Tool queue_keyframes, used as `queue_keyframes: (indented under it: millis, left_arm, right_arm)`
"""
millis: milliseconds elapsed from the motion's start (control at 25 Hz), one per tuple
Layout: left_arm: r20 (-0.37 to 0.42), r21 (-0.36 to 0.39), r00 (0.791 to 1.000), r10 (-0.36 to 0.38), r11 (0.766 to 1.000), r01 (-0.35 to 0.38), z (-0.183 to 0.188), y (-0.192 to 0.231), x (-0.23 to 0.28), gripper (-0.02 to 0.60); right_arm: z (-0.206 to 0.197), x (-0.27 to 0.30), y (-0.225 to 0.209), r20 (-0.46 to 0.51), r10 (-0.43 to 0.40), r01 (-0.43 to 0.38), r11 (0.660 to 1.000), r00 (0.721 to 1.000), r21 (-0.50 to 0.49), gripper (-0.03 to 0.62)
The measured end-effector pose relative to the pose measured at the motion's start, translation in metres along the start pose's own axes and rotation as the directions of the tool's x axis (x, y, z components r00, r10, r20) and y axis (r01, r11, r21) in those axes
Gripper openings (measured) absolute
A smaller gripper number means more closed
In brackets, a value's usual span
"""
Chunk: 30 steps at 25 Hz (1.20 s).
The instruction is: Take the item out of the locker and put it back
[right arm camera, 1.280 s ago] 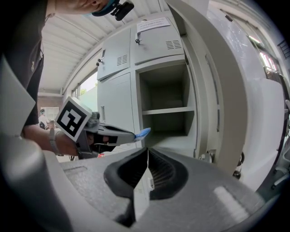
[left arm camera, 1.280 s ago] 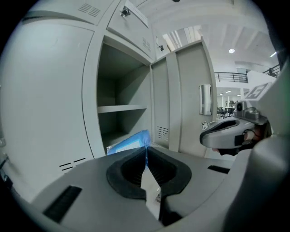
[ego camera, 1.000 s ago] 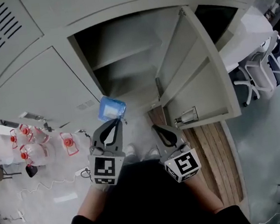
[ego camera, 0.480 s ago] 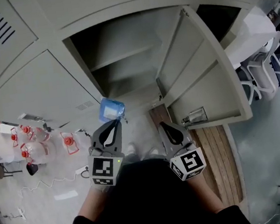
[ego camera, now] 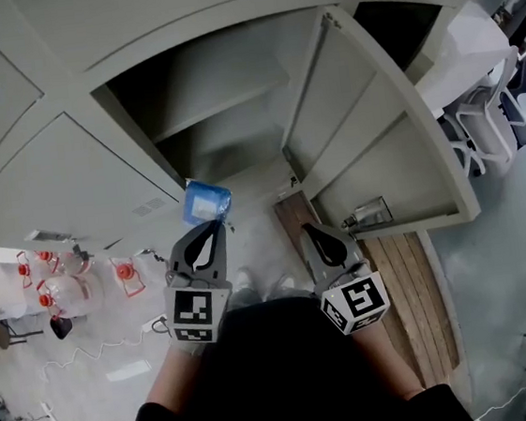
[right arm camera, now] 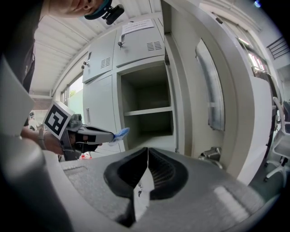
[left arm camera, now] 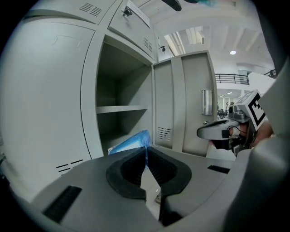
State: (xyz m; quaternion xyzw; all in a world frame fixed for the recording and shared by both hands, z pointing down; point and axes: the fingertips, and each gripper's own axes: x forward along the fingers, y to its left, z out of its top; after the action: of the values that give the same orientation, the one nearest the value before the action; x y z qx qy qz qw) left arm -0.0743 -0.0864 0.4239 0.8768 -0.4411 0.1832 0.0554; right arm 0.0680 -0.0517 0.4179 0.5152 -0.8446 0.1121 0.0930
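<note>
A flat blue packet is pinched by its near edge in my left gripper, which is shut on it just in front of the open locker compartment. In the left gripper view the blue packet sticks out past the closed jaws towards the locker's lower space, below its shelf. My right gripper is shut on nothing, level with the left one, close to the open locker door. The right gripper view shows the left gripper with the blue packet at its tip.
The door swings out to the right, its metal latch near my right gripper. Several red-capped water bottles and cables lie on the floor at left. Wooden boards run under the door. White chairs stand at right.
Both grippers have edged towards the locker opening, and the right one has drifted a little to the right. The left gripper still holds the blue packet.
</note>
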Motion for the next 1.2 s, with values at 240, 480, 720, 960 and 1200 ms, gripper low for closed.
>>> queue_keyframes:
  millis: [240,480,720,960,1200]
  left_arm:
    - [-0.008,0.031,1.0,-0.022,0.999,0.022,-0.001,0.003,0.026,0.028]
    - [-0.022,0.059,0.999,-0.029,0.998,0.031,-0.002,0.009,0.057,0.028]
    - [-0.046,0.067,0.999,-0.03,0.997,0.033,-0.006,0.016,0.093,0.028]
    - [-0.072,0.107,0.997,-0.027,0.994,0.035,-0.008,0.022,0.125,0.029]
    - [-0.08,0.129,0.997,-0.016,0.991,0.026,-0.007,0.031,0.152,0.029]
  right_arm:
    - [0.004,0.004,-0.012,0.0,-0.042,0.042,0.999,0.999,-0.001,0.002]
    - [0.005,0.007,-0.019,-0.007,-0.07,0.07,0.998,0.998,-0.007,0.002]
    - [0.003,0.008,-0.02,-0.022,-0.086,0.086,0.996,0.996,-0.01,0.002]
    - [0.001,0.008,-0.025,-0.03,-0.111,0.111,0.994,0.993,-0.003,0.002]
    - [0.001,0.01,-0.031,-0.031,-0.133,0.133,0.991,0.991,0.007,0.002]
